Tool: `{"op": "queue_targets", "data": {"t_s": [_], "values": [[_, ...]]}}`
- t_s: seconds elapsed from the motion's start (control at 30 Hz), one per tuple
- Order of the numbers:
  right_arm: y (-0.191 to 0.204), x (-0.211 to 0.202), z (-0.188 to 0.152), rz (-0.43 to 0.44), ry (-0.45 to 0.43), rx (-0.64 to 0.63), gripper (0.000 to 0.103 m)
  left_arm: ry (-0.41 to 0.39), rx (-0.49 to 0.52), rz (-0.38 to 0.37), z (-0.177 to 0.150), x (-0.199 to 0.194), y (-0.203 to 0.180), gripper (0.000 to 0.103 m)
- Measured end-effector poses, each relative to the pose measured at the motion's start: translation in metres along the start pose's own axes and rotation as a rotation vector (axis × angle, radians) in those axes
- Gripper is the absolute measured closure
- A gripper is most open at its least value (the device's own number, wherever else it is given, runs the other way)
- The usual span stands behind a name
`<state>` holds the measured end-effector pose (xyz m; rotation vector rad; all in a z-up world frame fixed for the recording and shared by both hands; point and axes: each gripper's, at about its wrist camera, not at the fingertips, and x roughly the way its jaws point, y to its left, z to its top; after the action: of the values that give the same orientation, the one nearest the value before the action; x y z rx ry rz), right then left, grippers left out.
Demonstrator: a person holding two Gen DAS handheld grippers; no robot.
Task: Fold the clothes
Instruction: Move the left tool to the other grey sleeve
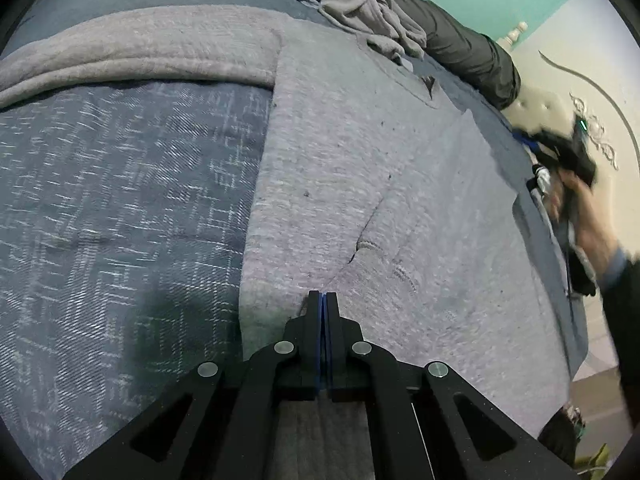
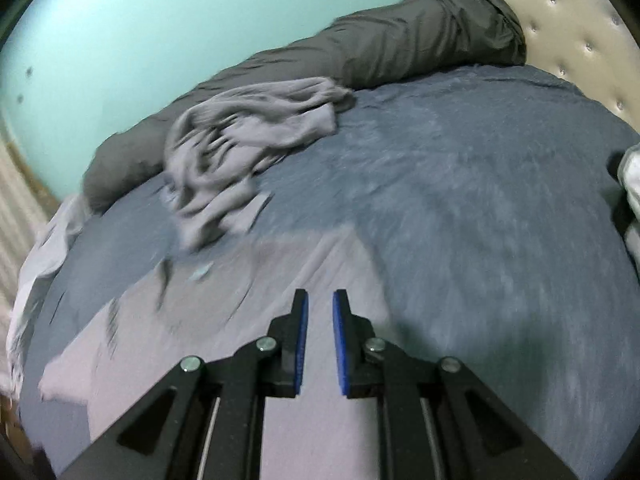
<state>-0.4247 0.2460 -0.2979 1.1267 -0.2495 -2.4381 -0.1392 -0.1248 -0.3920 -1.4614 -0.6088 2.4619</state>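
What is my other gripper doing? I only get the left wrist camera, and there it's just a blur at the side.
Observer: In the right wrist view, your right gripper has its jaws a little apart, with nothing between them.
Operator: What's underneath it?
Observer: The flat grey garment. The gripper hangs over the end of it, where the blue bedspread starts.
Operator: Is there anything I can't see at all?
Observer: Yes, two dark spots on the teal wall behind the bed.
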Motion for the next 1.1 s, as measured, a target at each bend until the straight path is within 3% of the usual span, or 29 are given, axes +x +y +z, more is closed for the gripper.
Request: {"op": "queue_targets", "data": {"t_s": [0.17, 0.4, 0.5, 0.67, 0.77, 0.9, 1.1], "values": [[0.037, -0.040, -0.072, 0.144, 0.005, 0.055, 0.091, -0.036, -0.025, 0.013, -0.006, -0.021, 0.005, 0.089], [0.090, -0.064, -0.157, 0.271, 0.054, 0.109, 0.091, -0.071, -0.028, 0.022, -0.015, -0.041, 0.013, 0.088], [0.104, -0.064, -0.178, 0.296, 0.070, 0.110, 0.091, -0.093, -0.055, 0.039, -0.011, -0.046, 0.022, 0.087], [0.108, -0.062, -0.181, 0.312, 0.090, 0.122, 0.088, -0.140, -0.158, 0.054, -0.003, -0.072, 0.056, 0.081], [0.108, -0.065, -0.178, 0.313, 0.066, 0.101, 0.074, -0.165, -0.207, 0.074, 0.008, -0.086, 0.076, 0.080], [0.097, -0.062, -0.181, 0.328, 0.073, 0.140, 0.074, -0.215, -0.293, 0.156, 0.033, -0.116, 0.124, 0.076], [0.087, -0.061, -0.180, 0.327, 0.062, 0.176, 0.074, -0.285, -0.515, 0.197, 0.060, -0.153, 0.209, 0.073]]}}
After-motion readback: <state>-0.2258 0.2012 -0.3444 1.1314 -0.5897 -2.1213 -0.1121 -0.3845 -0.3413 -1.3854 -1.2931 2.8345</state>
